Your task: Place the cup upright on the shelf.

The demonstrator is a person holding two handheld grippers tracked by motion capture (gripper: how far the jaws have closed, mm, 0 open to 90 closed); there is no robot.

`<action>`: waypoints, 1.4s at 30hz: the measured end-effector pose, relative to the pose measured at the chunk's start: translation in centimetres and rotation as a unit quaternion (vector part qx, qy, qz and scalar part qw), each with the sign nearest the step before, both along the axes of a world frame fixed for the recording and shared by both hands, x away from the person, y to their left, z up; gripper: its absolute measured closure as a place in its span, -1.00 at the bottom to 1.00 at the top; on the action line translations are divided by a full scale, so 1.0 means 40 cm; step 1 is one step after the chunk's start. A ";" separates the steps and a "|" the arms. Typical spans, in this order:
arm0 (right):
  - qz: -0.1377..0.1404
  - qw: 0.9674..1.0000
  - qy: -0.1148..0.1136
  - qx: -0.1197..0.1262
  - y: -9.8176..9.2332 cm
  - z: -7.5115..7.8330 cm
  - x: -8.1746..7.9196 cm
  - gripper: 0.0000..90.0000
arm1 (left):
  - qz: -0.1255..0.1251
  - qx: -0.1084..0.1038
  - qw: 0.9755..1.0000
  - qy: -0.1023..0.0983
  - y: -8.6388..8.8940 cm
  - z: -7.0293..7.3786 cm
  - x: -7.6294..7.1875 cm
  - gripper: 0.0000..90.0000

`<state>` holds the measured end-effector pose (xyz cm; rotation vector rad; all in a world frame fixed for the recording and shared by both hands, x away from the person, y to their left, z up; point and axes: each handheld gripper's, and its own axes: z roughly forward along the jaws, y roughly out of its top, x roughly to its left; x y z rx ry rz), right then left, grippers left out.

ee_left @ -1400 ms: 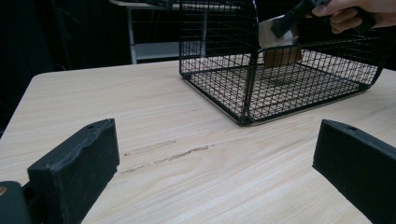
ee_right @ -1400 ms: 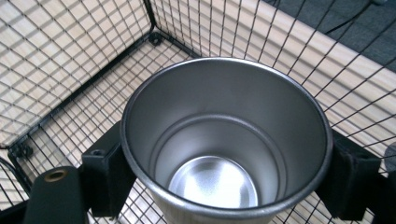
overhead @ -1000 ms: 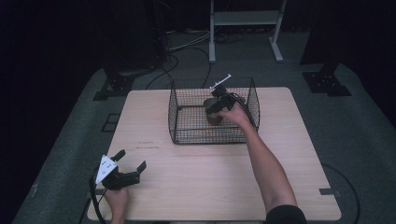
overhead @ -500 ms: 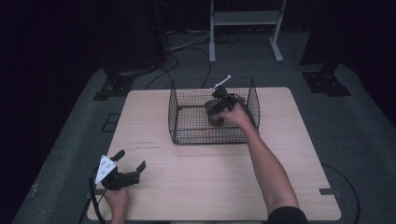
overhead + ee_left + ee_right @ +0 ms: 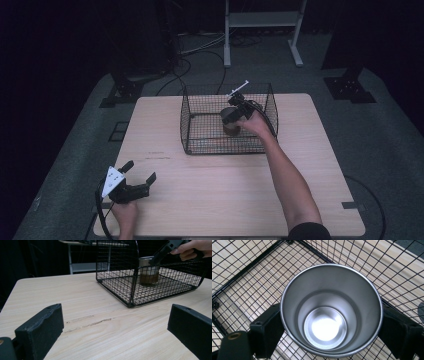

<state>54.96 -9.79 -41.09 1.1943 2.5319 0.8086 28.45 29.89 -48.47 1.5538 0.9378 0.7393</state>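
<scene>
Dark room, light wooden table (image 5: 225, 190) on grey floor, white metal stand (image 5: 262, 22) at the back. Starting at the left: left gripper (image 5: 141, 176) parked near the front left corner of the table, held by a hand (image 5: 125, 215), jaws spread wide with bare wood between them. Further right, black wire basket (image 5: 200, 125) sitting toward the far middle of the table. Inside it, upright on the mesh floor, a steel cup (image 5: 330, 310), shiny and hollow, looks empty. Right gripper (image 5: 231, 119) reaching down into the basket, one jaw on each side of the cup, pressed against its walls.
</scene>
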 end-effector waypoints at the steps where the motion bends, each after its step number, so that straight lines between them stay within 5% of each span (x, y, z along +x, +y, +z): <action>1: 0.001 1.000 0.001 0.001 -0.001 0.000 0.000 -0.72 | 0.000 0.000 1.000 0.000 0.000 0.000 0.000 -1.00; 27: -0.004 1.000 -0.019 0.020 -0.006 0.036 -0.018 -0.81 | -0.002 0.003 1.000 0.002 -0.001 0.000 0.002 -1.00; 42: -0.006 0.996 -0.056 0.064 -0.032 0.128 -0.069 -0.80 | -0.004 0.004 1.000 0.003 -0.001 0.000 0.002 -1.00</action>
